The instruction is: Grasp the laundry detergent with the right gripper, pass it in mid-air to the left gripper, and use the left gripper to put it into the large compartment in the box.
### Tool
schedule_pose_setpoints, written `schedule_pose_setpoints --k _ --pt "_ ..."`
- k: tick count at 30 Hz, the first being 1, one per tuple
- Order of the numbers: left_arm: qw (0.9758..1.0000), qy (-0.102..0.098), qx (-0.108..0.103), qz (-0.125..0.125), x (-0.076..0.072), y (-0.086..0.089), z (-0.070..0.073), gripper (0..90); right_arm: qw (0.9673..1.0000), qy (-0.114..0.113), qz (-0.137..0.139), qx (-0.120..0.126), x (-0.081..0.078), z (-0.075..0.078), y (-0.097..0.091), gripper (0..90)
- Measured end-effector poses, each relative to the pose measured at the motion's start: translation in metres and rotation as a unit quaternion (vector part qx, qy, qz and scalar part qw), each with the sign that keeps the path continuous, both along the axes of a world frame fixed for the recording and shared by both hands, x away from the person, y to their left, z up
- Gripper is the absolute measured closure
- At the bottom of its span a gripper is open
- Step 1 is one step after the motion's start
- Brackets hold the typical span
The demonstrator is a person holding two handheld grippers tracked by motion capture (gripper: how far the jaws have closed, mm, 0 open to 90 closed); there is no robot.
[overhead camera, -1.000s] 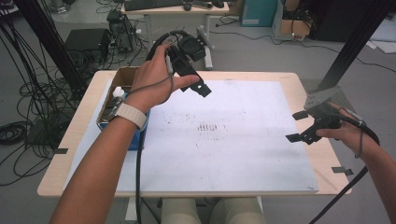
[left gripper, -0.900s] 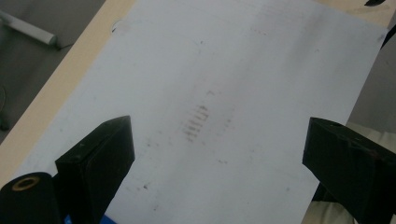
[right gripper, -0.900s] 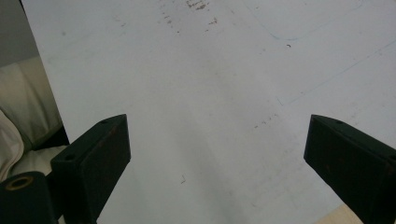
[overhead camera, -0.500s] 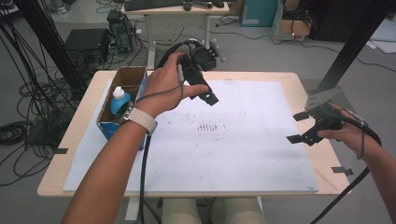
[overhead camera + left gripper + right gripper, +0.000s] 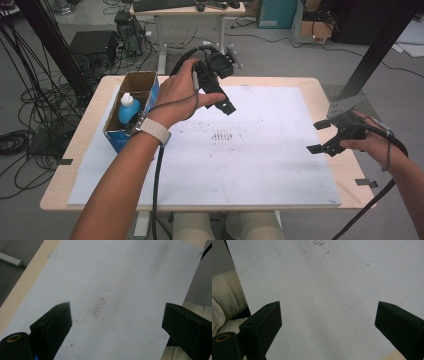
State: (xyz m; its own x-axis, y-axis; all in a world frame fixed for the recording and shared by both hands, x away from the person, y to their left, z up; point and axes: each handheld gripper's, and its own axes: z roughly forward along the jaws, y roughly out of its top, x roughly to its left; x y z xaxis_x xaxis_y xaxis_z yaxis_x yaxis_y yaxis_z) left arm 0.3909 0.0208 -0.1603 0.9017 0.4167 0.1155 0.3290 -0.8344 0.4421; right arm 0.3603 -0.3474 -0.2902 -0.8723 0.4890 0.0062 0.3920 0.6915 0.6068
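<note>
Left gripper (image 5: 220, 97) raised, jaws wide, empty; right gripper (image 5: 320, 137) low, jaws wide, empty

Grey floor (image 5: 280, 55), tangled cables (image 5: 20, 135), far desk (image 5: 185, 10).

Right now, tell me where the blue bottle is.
In the high view, the blue bottle stands inside the cardboard box at the table's left edge, beside the left gripper's wrist.

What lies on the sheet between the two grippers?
Nothing but bare white sheet with faint dark smudges, seen in the high view between the left gripper and right gripper.
</note>
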Motion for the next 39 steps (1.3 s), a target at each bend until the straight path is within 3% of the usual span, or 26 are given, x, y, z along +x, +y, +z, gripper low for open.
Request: schedule_pose_setpoints --k 17,33,39 --pt "0.9999 -0.001 -0.005 0.009 0.003 0.004 -0.003 9.5 1.0 0.001 0.003 0.007 0.001 -0.005 0.002 7.3" --pt "0.9989 0.009 -0.018 0.043 0.01 0.014 -0.019 9.2 0.9996 0.014 -0.011 0.021 0.005 -0.019 0.001 7.1" --pt "0.9989 0.011 -0.017 0.042 0.01 0.017 -0.02 9.3 0.9997 0.014 -0.003 0.021 0.007 -0.023 0.001 7.2"
